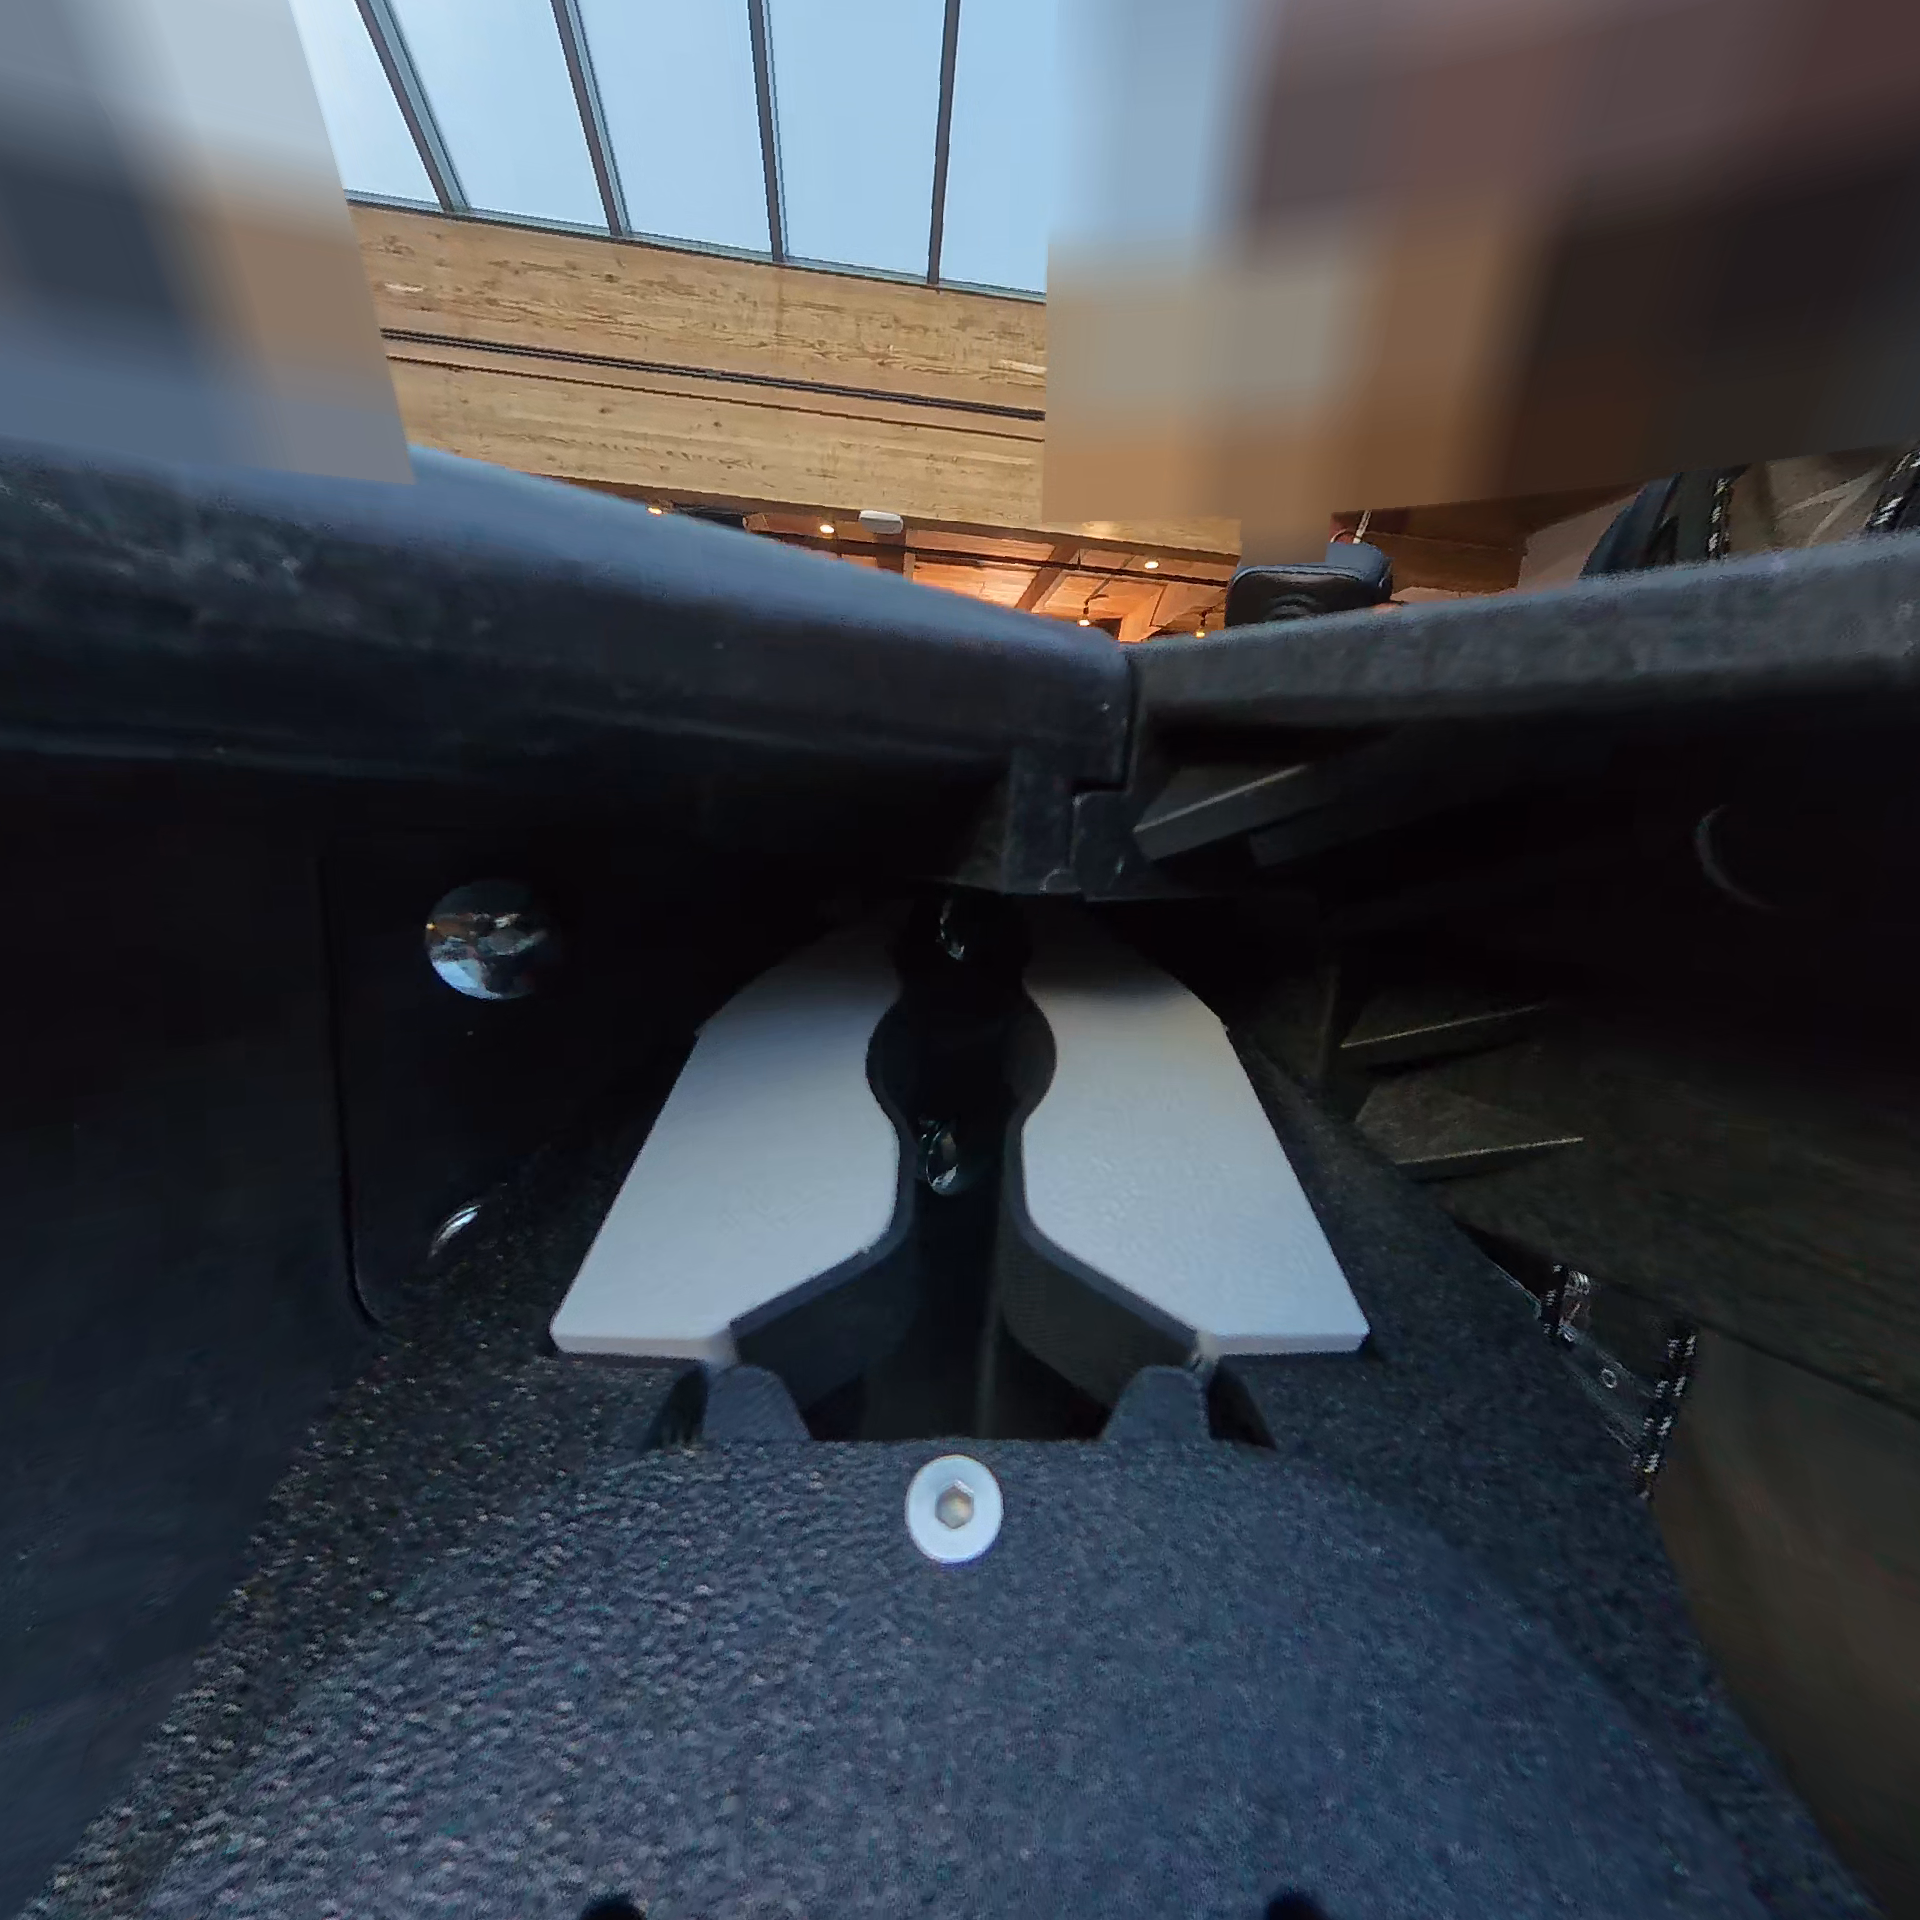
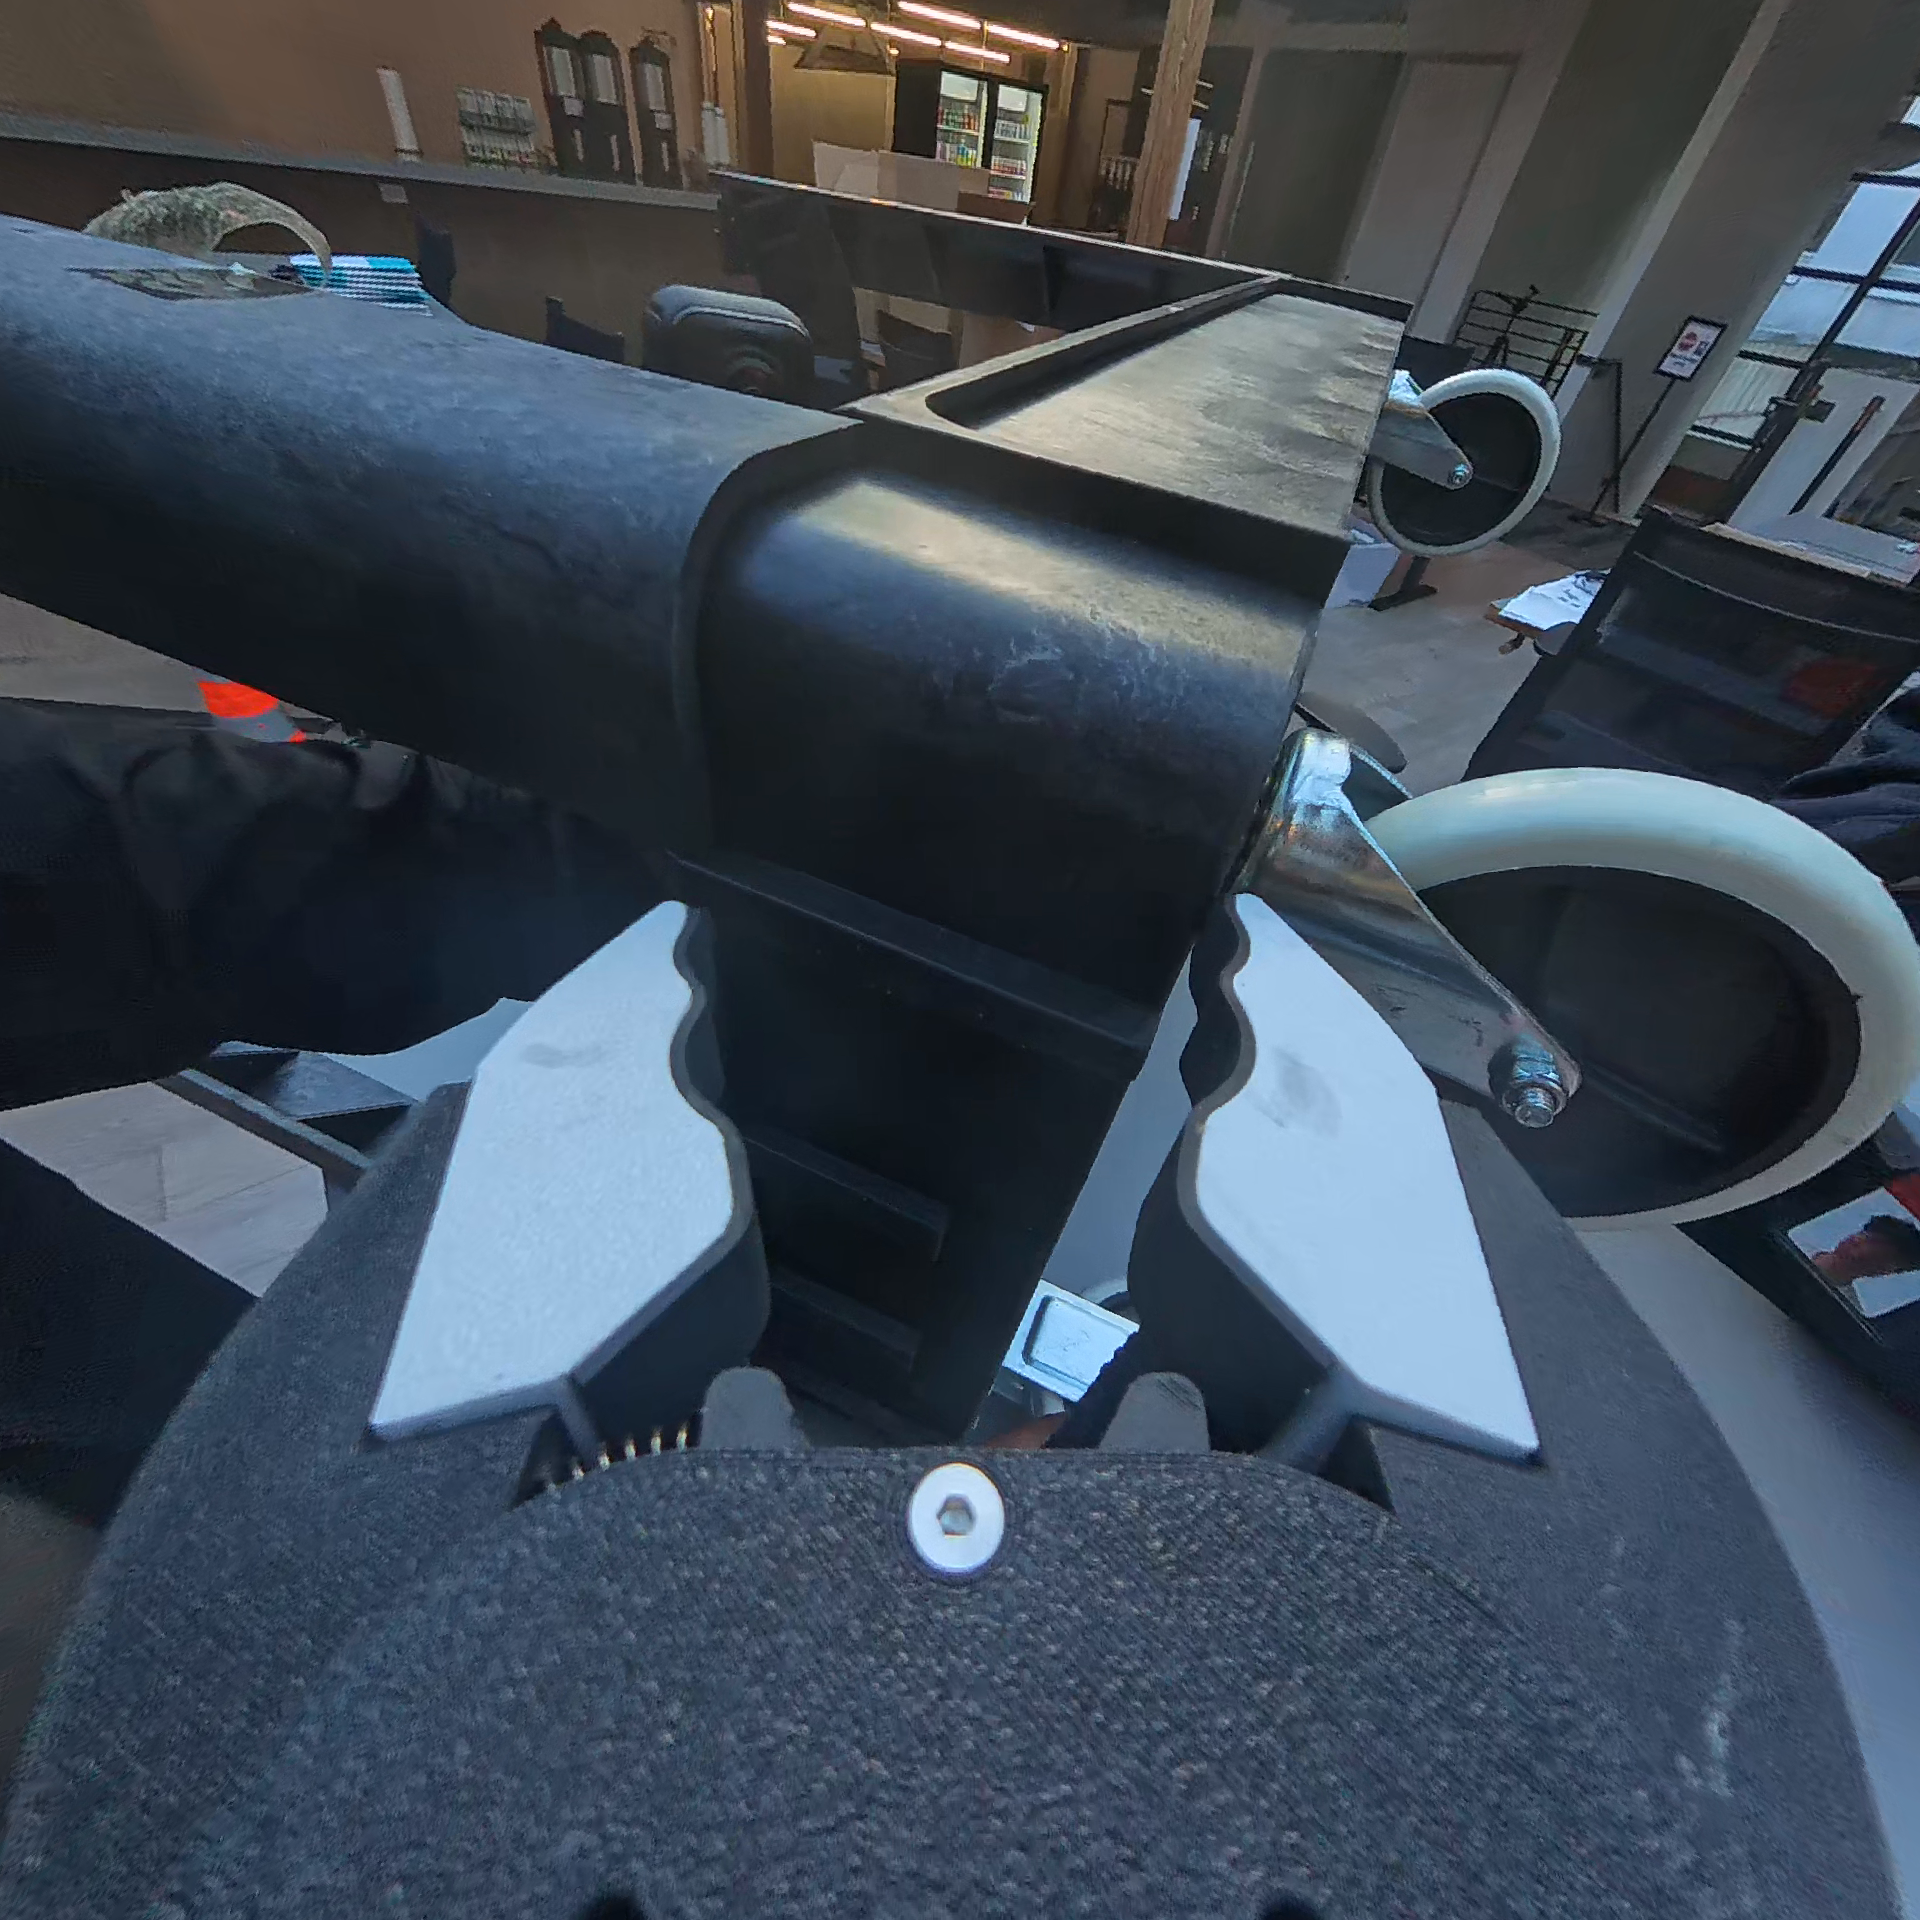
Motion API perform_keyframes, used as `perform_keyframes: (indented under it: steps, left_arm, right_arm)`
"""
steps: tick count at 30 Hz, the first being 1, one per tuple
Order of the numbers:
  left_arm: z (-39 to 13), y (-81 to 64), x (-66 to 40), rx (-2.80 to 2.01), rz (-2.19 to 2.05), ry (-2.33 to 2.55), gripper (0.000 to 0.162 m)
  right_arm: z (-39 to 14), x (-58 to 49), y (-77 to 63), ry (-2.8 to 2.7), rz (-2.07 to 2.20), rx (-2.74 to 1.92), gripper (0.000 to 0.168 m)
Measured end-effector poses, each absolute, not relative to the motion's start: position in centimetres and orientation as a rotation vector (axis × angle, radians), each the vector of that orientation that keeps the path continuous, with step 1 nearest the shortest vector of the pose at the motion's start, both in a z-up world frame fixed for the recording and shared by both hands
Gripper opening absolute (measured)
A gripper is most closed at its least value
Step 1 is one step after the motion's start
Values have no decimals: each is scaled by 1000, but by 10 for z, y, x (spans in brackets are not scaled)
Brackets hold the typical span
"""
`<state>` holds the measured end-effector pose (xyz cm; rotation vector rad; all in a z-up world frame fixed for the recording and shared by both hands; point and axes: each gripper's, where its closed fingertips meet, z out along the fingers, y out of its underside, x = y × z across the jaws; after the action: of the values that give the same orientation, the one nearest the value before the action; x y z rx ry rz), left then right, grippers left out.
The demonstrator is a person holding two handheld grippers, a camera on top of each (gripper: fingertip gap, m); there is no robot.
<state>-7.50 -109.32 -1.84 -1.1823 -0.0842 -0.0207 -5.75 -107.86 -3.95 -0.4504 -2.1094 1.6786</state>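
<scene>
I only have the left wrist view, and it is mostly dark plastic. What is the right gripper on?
Observer: The right gripper straddles a black corner post of a cart, one finger on each side, apparently clamped.
Operator: Any wheels near it?
Observer: Yes. A white-tyred caster sits just right of the gripper, with its metal fork close to that finger.
Operator: And on the other side?
Observer: A dark-sleeved arm reaches in below the cart's round black bar.
</scene>
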Motion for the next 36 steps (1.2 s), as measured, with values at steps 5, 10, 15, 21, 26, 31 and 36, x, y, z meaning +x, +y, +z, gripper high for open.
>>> perform_keyframes:
  steps: [5,10,15,21,26,31,36]
  left_arm:
    - [-18,-1093,-75,-1187,-17,-81,11]
    - [-18,-1093,-75,-1186,-22,-82,11]
    - [-18,-1093,-75,-1187,-22,-84,11]
    - [-18,-1093,-74,-1195,-22,-83,11]
    - [-19,-1093,-75,-1218,-22,-70,11]
    - [-19,-1093,-75,-1219,-17,-61,11]
    - [-18,-1093,-75,-1215,-3,-69,11]
  right_arm:
    - [-40,-57,-1078,-2124,1682,-434,92]
    - [-39,-56,-1078,-2136,1717,-427,92]
    - [-39,-55,-1078,-2149,1710,-418,93]
    - [-39,-55,-1079,-2153,1703,-436,95]
    - [-39,-56,-1080,-2141,1688,-471,95]
    - [-39,-57,-1081,-2133,1652,-500,96]
    - [-39,-59,-1082,-2108,1639,-538,96]
